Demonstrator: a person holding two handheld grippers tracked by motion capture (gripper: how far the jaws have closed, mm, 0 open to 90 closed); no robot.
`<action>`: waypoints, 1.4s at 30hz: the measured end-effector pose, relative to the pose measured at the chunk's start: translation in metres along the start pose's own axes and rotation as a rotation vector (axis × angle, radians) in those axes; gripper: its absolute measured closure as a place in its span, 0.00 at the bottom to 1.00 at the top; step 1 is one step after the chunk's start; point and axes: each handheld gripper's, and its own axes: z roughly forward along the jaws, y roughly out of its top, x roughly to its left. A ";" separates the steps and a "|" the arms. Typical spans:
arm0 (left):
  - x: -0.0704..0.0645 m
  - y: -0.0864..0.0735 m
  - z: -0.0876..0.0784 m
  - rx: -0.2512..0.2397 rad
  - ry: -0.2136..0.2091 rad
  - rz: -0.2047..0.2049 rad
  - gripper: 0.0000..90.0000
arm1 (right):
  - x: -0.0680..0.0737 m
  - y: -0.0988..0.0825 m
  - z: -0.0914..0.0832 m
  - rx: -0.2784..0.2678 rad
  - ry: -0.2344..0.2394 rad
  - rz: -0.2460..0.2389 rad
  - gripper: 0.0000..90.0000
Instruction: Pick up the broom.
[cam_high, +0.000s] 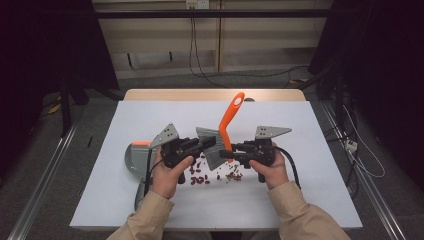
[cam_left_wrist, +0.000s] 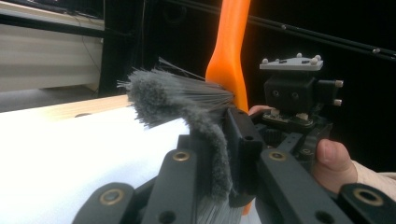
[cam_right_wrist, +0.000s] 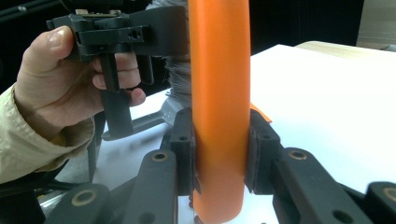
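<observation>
A: In the high view the brush (cam_high: 220, 140) stands mid-table, its orange handle leaning up and away to the far side, grey bristles low. The left claw (cam_high: 206, 143) grips the bristle end from the left, the right claw (cam_high: 235, 148) takes the handle's lower part from the right. Red beans (cam_high: 216, 172) lie scattered just near of it, and a grey dustpan (cam_high: 136, 156) sits to the left.

B: So the risk is a tug between two grips?

A: Likely. In the left gripper view the left claw (cam_left_wrist: 219, 154) is nearly shut, pinching the soft grey bristles (cam_left_wrist: 177, 95), which splay out above it. Bristles give, so the brush could slip or twist there, and a swing of the head might flick beans across the white table (cam_left_wrist: 56, 154).

B: And the other side?

A: In the right gripper view the right claw (cam_right_wrist: 219, 154) has its pads on both sides of the smooth orange handle (cam_right_wrist: 218, 93); whether they press firmly is hard to tell from here. The plastic is glossy and tapering, so a loose hold could let it slide through.
</observation>
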 end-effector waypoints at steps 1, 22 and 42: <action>0.001 0.000 0.000 -0.001 0.004 -0.002 0.88 | 0.000 0.001 -0.002 -0.002 -0.013 0.004 0.77; 0.005 -0.007 0.000 0.005 0.006 -0.016 0.96 | -0.004 0.003 -0.012 -0.087 0.039 0.122 0.78; 0.007 -0.003 -0.006 0.037 0.118 0.024 0.59 | 0.003 0.013 -0.022 -0.028 -0.164 0.072 0.79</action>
